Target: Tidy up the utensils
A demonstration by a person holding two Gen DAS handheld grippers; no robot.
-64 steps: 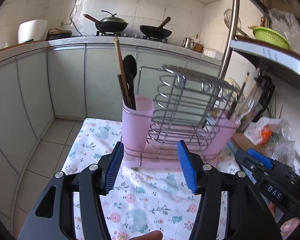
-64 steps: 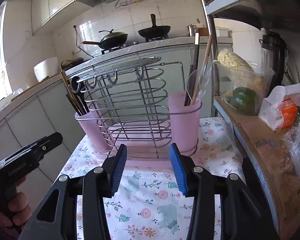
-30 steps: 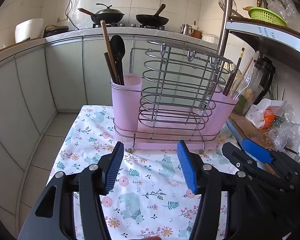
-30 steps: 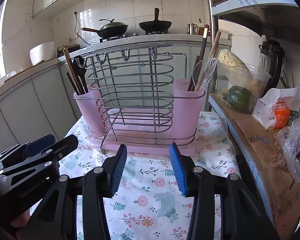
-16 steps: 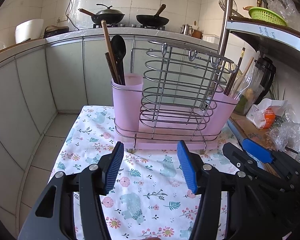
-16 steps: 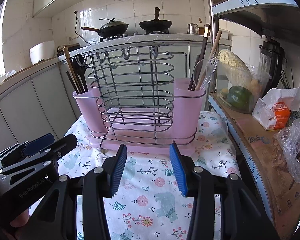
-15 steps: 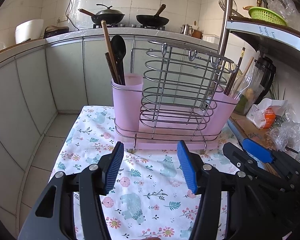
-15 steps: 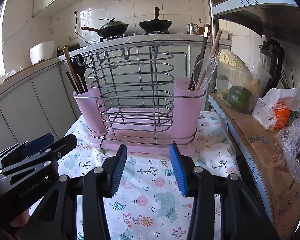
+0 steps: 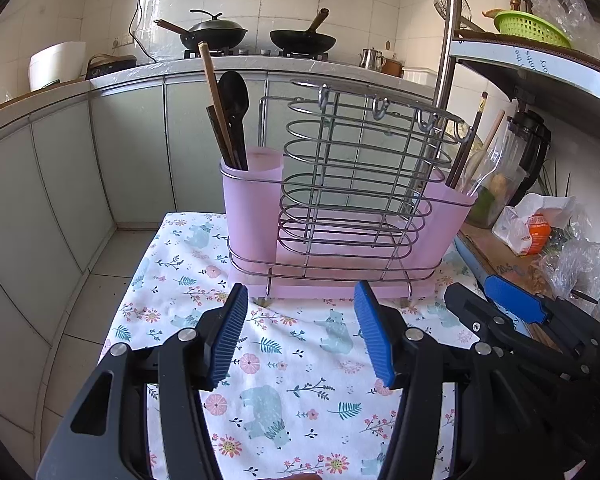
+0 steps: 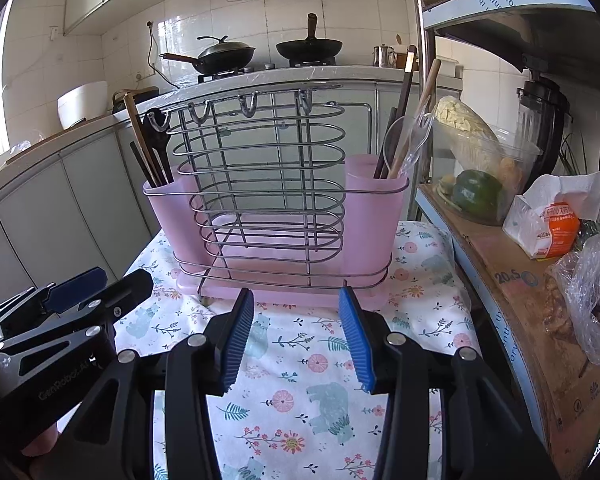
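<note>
A chrome-wire utensil rack with 2 pink plastic cups is set lengthwise along the floral tablecloth's far edge, utensils upright. Left gripper and right gripper are held released, empty.

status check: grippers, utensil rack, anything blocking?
Left gripper and right gripper open, empty. Utensil rack upright on cloth, utensils in both pink end cups. Nothing in the way.

Wire utensil rack with pink tray base stands upright, far centre of the floral-cloth worktop. Left pink cup holds brown chopsticks and black spoon. Right pink cup holds dark chopsticks, wooden stick, clear spoon, all leaning.
</note>
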